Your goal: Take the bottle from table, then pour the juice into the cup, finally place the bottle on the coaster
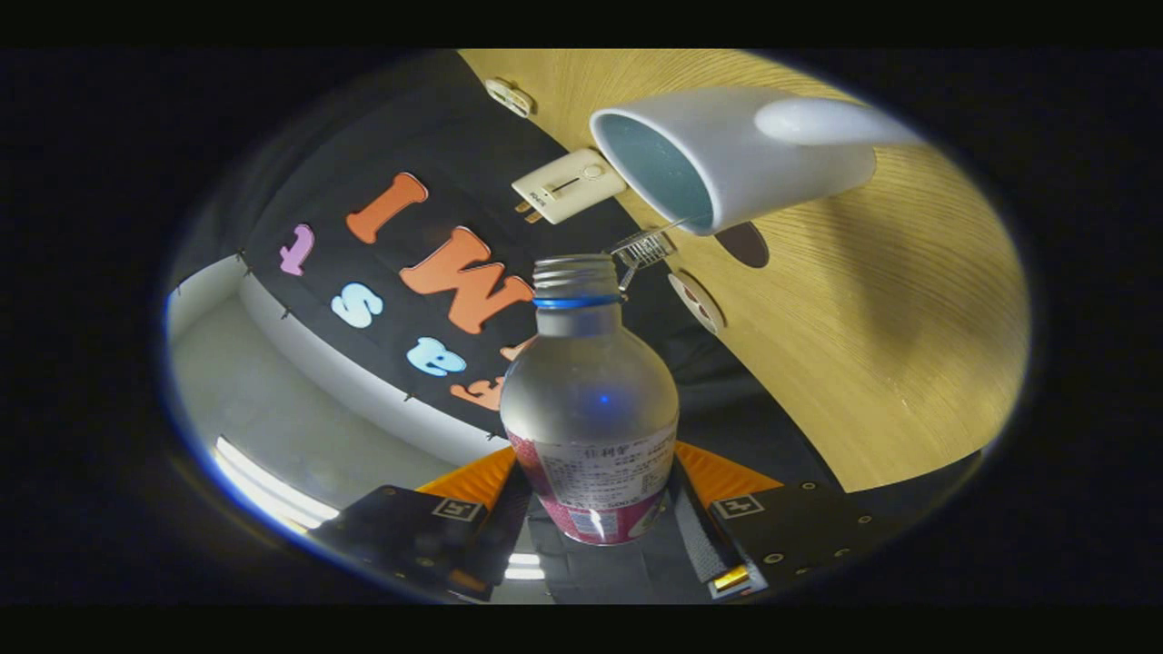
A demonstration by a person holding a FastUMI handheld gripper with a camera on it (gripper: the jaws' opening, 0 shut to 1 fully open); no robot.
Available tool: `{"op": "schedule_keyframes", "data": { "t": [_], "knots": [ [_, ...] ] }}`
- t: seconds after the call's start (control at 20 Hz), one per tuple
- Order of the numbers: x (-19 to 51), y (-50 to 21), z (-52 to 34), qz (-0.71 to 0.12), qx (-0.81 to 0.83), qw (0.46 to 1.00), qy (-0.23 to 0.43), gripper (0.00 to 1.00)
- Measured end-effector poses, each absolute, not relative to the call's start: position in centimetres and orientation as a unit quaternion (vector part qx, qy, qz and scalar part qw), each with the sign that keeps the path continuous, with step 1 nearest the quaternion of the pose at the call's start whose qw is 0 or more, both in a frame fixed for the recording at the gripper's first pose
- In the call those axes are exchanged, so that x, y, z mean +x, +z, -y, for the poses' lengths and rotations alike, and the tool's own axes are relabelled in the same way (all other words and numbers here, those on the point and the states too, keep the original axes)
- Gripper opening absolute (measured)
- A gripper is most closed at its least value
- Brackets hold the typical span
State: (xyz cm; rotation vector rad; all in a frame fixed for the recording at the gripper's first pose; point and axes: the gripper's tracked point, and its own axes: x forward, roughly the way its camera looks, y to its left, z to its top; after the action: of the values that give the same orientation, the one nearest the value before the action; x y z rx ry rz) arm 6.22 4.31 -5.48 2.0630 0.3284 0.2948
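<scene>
I get a dim, warm picture with strong fisheye bending at the rim. A bright light strip (263,486) glares beside the fingers. The table (909,363) is evenly lit, the cup (736,154) shadowing it. A blue glint sits on the bottle (591,400), which looks sharp.

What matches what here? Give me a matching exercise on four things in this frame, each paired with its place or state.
Things:
1. bottle
2. white cup
3. power adapter
4. miniature shopping cart

Places or states:
A. cream, lying beside the cup's rim
B. uncapped, clamped between the gripper fingers
C. on the wooden table, mouth facing the bottle
D. small wire piece just beyond the bottle's neck

Pairs: 1-B, 2-C, 3-A, 4-D
</scene>
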Motion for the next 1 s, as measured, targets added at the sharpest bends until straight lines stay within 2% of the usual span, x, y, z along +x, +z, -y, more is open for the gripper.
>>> {"op": "schedule_keyframes", "data": {
  "t": [1.0],
  "knots": [
    [6.3,-3.5,-3.9,-0.112,0.864,0.47,0.143,0.76]
  ]
}}
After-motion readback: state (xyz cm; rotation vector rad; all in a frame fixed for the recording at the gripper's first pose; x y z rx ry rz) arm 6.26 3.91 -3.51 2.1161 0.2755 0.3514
